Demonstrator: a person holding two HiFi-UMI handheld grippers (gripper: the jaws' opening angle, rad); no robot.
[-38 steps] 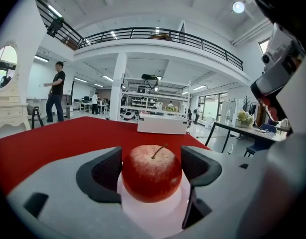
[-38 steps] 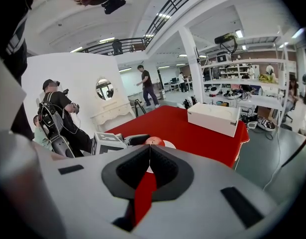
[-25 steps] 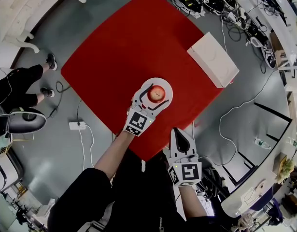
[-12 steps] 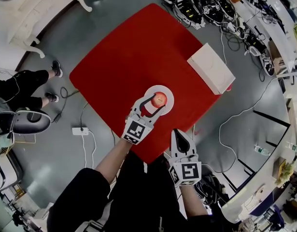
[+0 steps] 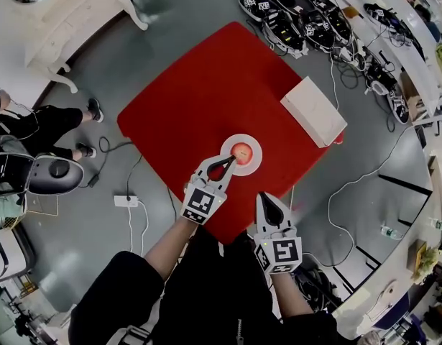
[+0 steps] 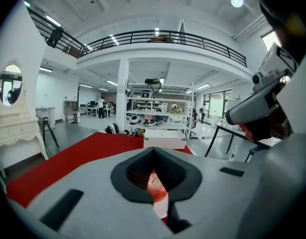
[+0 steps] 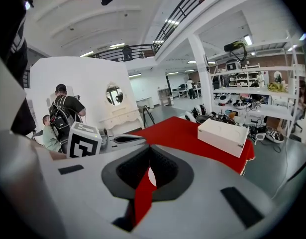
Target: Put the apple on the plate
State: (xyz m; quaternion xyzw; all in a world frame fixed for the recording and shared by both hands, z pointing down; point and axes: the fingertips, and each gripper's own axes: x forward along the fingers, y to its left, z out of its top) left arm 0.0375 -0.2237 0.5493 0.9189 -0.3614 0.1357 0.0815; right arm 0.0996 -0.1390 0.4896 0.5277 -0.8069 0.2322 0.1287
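The apple (image 5: 241, 152) sat on the plate (image 5: 257, 152), which lay on the red worktop (image 5: 185, 106). Your left tool (image 5: 228, 162) was just beside the plate, jaws closed and empty. Your right tool (image 5: 267, 198) was near the plate, jaws together, gripping nothing.

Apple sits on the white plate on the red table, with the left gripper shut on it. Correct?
Not quite. The apple does sit on the white plate on the red table, but the left gripper is shut on nothing. The left gripper view shows its jaws together, with the apple lying beyond the tips, not between them.
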